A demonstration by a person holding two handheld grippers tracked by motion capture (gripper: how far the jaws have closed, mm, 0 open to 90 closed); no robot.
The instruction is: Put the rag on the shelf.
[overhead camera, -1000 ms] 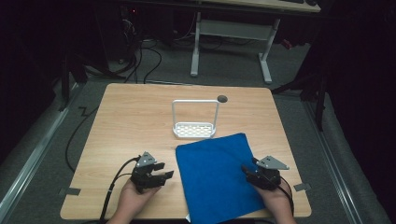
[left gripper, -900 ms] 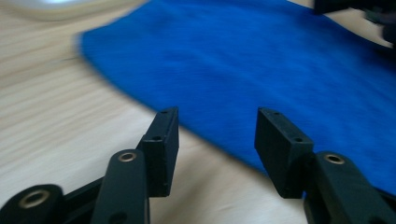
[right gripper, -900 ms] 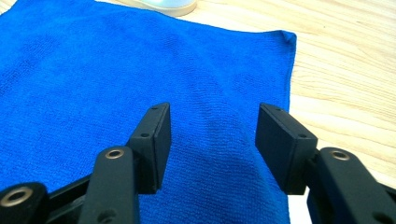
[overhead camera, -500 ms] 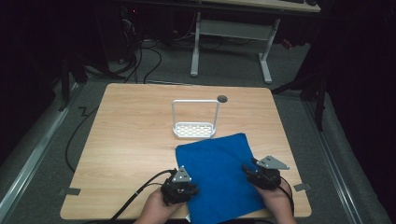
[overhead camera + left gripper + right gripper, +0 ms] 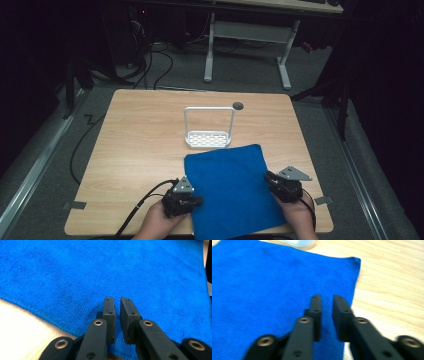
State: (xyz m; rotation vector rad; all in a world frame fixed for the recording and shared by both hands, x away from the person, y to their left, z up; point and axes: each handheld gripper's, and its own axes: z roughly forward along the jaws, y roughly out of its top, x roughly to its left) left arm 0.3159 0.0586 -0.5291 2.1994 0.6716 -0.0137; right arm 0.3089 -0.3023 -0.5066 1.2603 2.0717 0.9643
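the high view shows the left gripper (image 5: 186,201) now at the left edge of the blue cloth (image 5: 230,190). 1 second back it sat out on the bare wood, well away from that edge, so it has slid across. the right gripper (image 5: 279,184) has kept its place at the cloth's right edge. both sets of jaws have just been closing.

i think the 2 grippers are taking hold of the cloth at its 2 sides, maybe to lift or fold it.

in the left gripper view the jaws are nearly together, with just a thin gap, right over the cloth's edge (image 5: 50,315). in the right gripper view it looks the same. i cannot tell if any cloth is pinched between them.

the cloth lies flat on the table (image 5: 140,145), near the person, just in front of a small white rack (image 5: 208,127).
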